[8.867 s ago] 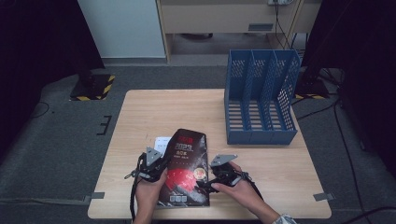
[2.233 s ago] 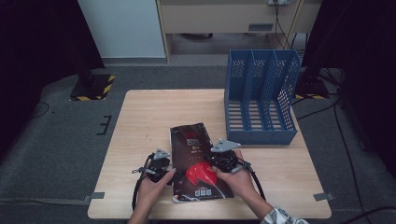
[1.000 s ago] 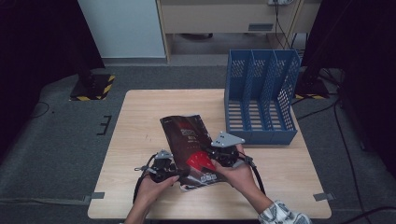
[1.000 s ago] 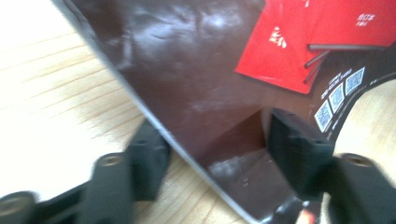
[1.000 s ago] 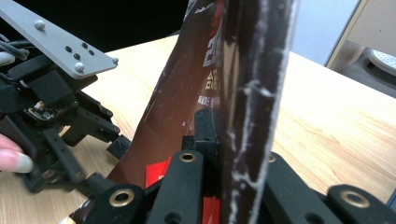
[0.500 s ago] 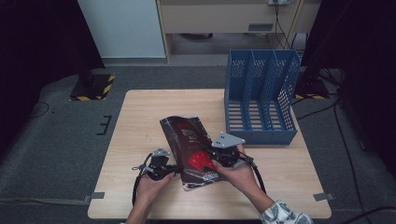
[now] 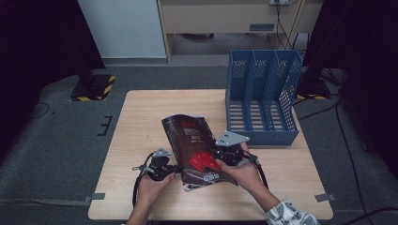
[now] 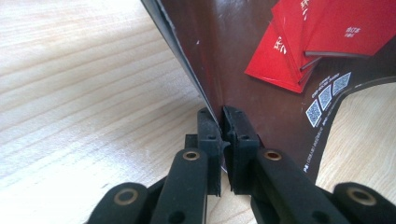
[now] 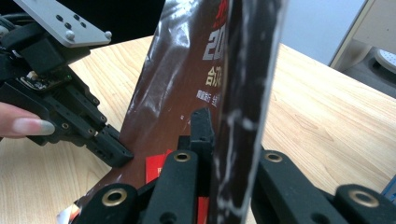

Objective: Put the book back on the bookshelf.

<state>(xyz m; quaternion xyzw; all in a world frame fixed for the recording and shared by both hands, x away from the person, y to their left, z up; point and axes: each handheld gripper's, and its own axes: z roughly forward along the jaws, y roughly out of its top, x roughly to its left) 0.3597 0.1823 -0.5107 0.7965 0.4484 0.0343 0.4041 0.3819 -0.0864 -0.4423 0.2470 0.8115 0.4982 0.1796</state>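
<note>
Left gripper jaws have just closed on magazine.

Probably a lab: bare table, taped floor, dark curtains.

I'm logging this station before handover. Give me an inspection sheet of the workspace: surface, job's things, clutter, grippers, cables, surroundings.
Surface: light wooden table, bare apart from the items below.
Job's things: dark brown magazine with red print, lifted at a tilt; blue file rack at the table's far right, slots empty.
Clutter: nothing seen.
Grippers: left gripper shut on the magazine's lower edge, jaws having just closed; right gripper shut on its opposite edge.
Cables: black cable trails from the left gripper; others on the floor.
Surroundings: grey carpet, black-and-yellow base.
</note>
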